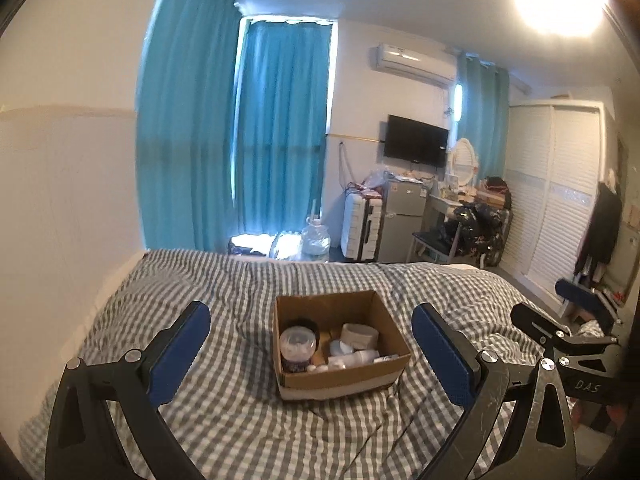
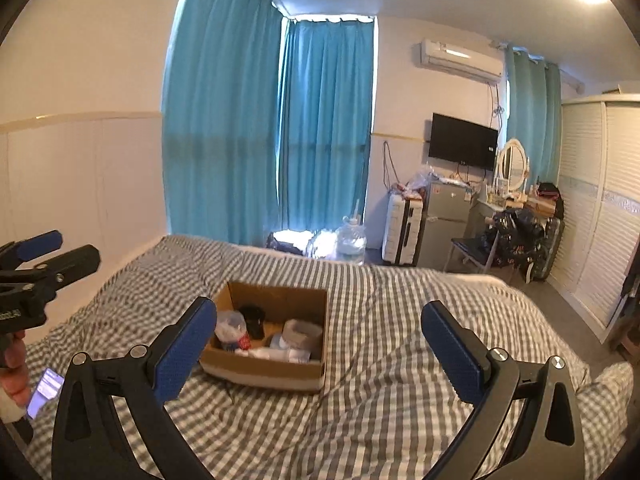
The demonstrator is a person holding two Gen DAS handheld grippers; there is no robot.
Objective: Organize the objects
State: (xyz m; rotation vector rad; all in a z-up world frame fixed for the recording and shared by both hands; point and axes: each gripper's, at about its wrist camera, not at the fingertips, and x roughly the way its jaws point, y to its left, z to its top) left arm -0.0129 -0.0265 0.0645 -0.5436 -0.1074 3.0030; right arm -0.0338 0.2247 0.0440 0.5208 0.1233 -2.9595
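An open cardboard box [image 1: 340,378] sits on a grey checked bed [image 1: 224,420]. It holds a clear lidded jar [image 1: 297,343], a dark jar, a beige roll [image 1: 359,336] and small white bottles [image 1: 354,359]. My left gripper [image 1: 310,354] is open and empty, its blue pads either side of the box, held short of it. My right gripper [image 2: 318,350] is open and empty, with the box [image 2: 264,374] just right of its left pad [image 2: 184,352]. The right gripper also shows at the left wrist view's right edge [image 1: 560,320]; the left gripper shows at the right wrist view's left edge [image 2: 40,256].
A thin dark cable [image 2: 336,384] lies on the bed in front of the box. A wall [image 1: 60,200] runs along the bed's left side. Beyond the bed are teal curtains [image 1: 256,140], a water jug [image 1: 316,242], a suitcase, a small fridge [image 1: 402,220] and a wardrobe [image 1: 560,184]. A phone [image 2: 44,390] is in the hand at left.
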